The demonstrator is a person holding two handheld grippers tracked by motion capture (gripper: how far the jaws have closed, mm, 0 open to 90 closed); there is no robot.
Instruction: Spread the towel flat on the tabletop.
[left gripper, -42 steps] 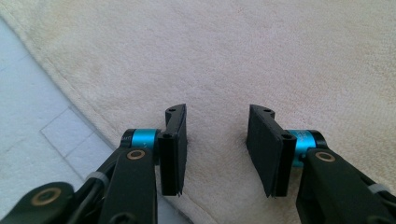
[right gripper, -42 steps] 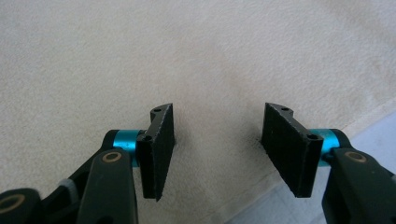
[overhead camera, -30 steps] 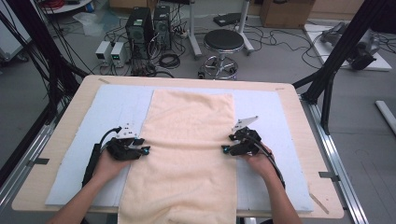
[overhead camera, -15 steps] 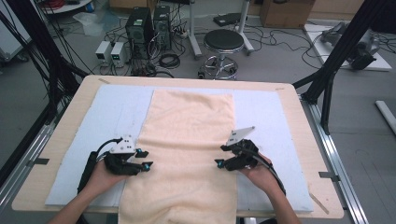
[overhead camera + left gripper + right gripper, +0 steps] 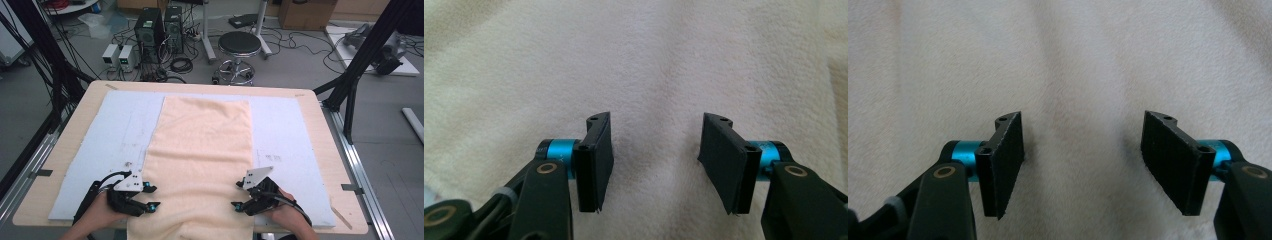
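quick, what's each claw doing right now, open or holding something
Left claw: open, just been opening, nothing pinched, over the towel.
Right claw: open, just been opening, holding nothing.

The towel (image 5: pixel 200 155) is soft peach terry cloth, matt, with a fine nubbly pile. Beneath it lies a pale blue mat (image 5: pixel 115 135), smooth and dull, on a light wooden bench (image 5: pixel 330 150). The left gripper (image 5: pixel 654 160) has matt black plastic pads (image 5: pixel 596 160), faintly grainy, on glossy turquoise metal collars.
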